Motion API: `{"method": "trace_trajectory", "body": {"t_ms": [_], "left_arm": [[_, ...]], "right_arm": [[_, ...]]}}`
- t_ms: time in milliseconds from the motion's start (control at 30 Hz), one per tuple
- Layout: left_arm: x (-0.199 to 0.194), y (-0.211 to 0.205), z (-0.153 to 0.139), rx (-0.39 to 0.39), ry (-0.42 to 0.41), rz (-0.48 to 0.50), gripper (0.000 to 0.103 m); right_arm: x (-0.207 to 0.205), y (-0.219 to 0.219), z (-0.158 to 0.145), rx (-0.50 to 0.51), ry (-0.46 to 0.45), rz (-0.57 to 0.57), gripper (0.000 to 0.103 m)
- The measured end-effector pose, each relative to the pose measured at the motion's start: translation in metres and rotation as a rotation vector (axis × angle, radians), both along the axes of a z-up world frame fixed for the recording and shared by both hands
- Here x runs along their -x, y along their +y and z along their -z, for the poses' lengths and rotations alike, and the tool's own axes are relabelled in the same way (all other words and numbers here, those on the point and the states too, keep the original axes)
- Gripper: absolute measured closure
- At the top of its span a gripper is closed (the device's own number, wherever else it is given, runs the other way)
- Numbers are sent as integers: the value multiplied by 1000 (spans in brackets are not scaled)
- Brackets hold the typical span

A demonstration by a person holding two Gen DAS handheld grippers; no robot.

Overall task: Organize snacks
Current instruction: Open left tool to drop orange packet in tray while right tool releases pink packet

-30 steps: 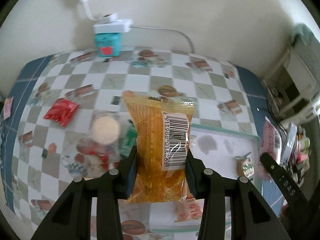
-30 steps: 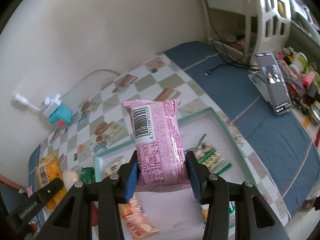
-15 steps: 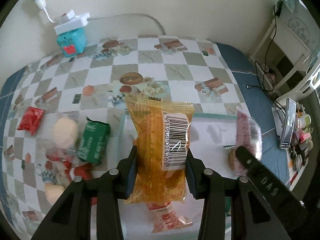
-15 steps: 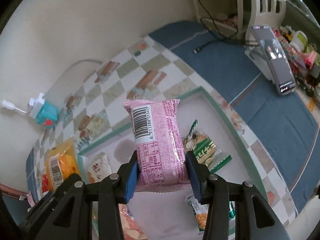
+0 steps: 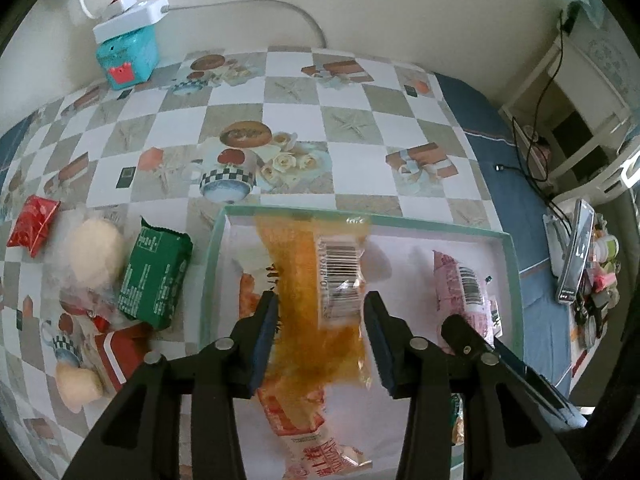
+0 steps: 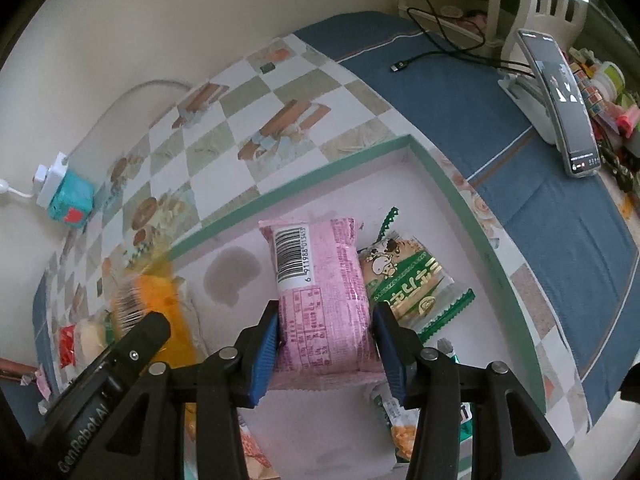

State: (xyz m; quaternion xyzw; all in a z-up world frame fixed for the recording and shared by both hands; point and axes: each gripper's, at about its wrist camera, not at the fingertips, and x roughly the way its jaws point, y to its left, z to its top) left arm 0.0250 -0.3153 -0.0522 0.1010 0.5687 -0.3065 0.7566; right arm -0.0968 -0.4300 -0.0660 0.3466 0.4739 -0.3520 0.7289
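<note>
My left gripper hangs over the white tray with a green rim. Its jaws are opening. The orange snack packet between them is blurred, with a gap at the right pad, and it lies down into the tray. My right gripper is low over the same tray. Its pads sit against the sides of a pink snack packet, barcode up, and its jaws are starting to open. From the right wrist view the orange packet shows at the tray's left end.
In the tray lie a green-striped snack and a red-and-white packet. Left of the tray are a green packet, a red packet and pale round pastries. A teal box stands by the wall; a phone stands right.
Both grippers sank toward the tray, and the left one moved right over it. The left jaws spread and the orange packet slipped down between them. The pink packet stays between the right pads.
</note>
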Motion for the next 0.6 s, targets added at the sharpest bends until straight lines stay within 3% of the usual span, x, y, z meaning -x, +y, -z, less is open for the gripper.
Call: {"method": "trace_trajectory", "body": {"t_ms": [100,200,300,467,533,600], "left_arm": [[-4,6,-5,16,-3,-16,33],[-9,13,-11,25,-4,-34,31],[-16,21,-14,16,-17,-61,24],[-31,40,-16,-2,-30,-122,23],[-38,49,-15,-13,-34,-147,13],[-43,59,-15,-17,-34,-174,10]], "right_arm": [[0,0,0,6,12,1,51],[-1,1,1,6,24,-2,40],[-2,2,0,14,28,-2,37],[-3,6,-4,31,15,-7,26],[-4,9,-6,43,5,-11,13],[-6,11,-9,53,0,-15,2]]}}
